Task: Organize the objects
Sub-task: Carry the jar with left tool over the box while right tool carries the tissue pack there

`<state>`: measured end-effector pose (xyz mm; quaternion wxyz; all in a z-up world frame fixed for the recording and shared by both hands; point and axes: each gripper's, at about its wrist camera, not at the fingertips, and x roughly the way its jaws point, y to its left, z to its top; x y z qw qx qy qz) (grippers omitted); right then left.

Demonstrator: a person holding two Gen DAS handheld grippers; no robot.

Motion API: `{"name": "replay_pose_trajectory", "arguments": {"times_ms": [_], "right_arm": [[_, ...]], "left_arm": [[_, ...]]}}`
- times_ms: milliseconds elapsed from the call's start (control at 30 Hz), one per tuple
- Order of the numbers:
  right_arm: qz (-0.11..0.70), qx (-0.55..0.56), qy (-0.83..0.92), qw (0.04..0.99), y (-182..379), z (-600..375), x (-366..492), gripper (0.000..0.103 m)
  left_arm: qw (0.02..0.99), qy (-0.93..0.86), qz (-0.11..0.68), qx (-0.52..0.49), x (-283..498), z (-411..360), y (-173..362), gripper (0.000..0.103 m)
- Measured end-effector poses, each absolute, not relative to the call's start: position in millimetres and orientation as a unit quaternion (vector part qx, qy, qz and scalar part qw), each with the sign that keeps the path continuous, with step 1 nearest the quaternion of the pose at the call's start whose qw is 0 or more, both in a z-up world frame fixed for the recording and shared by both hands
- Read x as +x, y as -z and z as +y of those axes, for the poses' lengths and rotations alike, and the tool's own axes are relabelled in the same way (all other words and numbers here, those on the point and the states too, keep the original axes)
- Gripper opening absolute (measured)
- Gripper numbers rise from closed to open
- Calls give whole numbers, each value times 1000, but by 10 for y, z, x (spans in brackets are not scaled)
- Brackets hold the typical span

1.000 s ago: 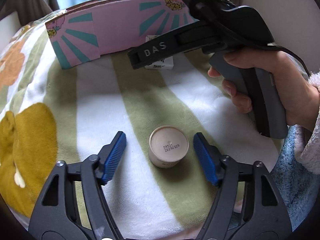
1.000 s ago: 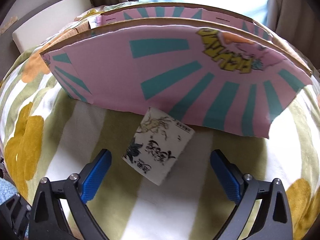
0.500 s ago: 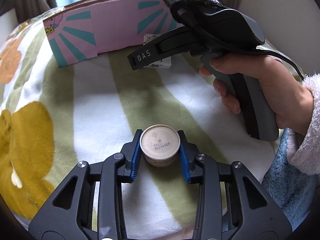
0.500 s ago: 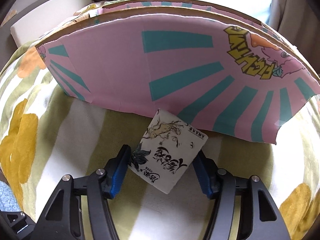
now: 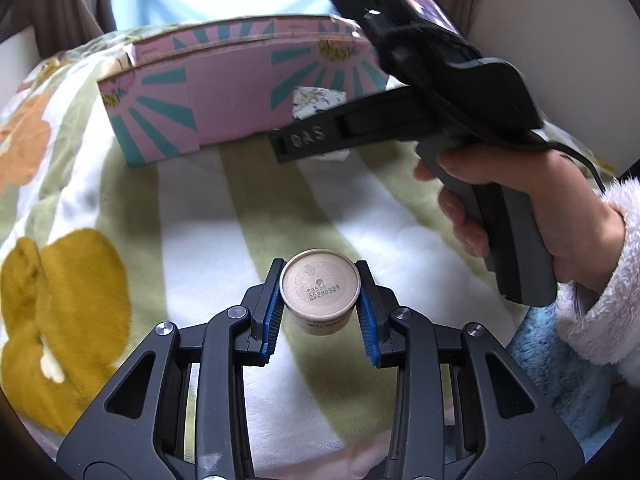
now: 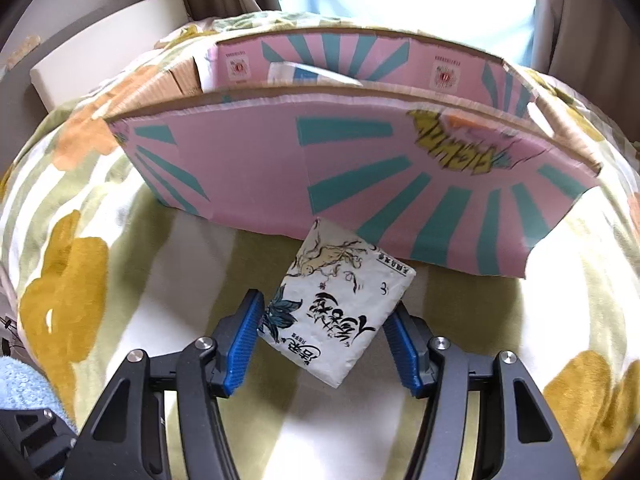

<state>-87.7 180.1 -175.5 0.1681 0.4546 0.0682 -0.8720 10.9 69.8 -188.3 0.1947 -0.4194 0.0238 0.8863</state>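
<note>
My left gripper (image 5: pixel 319 312) is shut on a small beige round cup (image 5: pixel 319 293) with a printed date code on its flat face, and holds it above the blanket. My right gripper (image 6: pixel 326 340) is shut on a white packet (image 6: pixel 340 300) with black ink drawings and blue leaves, lifted in front of a pink and teal cardboard box (image 6: pixel 360 168). In the left wrist view the box (image 5: pixel 240 100) stands at the back, and the right gripper's body and hand (image 5: pixel 460 120) hold the packet (image 5: pixel 316 102) before it.
A soft blanket (image 5: pixel 180 220) with green stripes and yellow and orange shapes covers the surface. The box is open on top, with a white item (image 6: pixel 304 74) inside. A white block (image 6: pixel 104 52) lies back left. A light blue cloth (image 5: pixel 552 368) lies at right.
Both grippers closed from open, the left on the cup and the right on the packet. Both things have since been lifted off the blanket, and the box top has come into view.
</note>
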Motion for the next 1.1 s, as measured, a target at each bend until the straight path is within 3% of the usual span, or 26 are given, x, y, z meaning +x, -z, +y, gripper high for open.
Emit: {"name": "replay_pose_trajectory", "arguments": {"times_ms": [500,867,1100], "right_arm": [[68,410,891,184,944,1763,-753,55],[58,392,898,191,261,1820,-996,55],[51,408,892,188,56,1846,-1488,55]], "left_arm": [[175,-919,-4,-354,113,367,1020,30],[172,-932,-2,-318,-686,157,284,30],[180,-926,9,-333,-1415,259,86,30]]}}
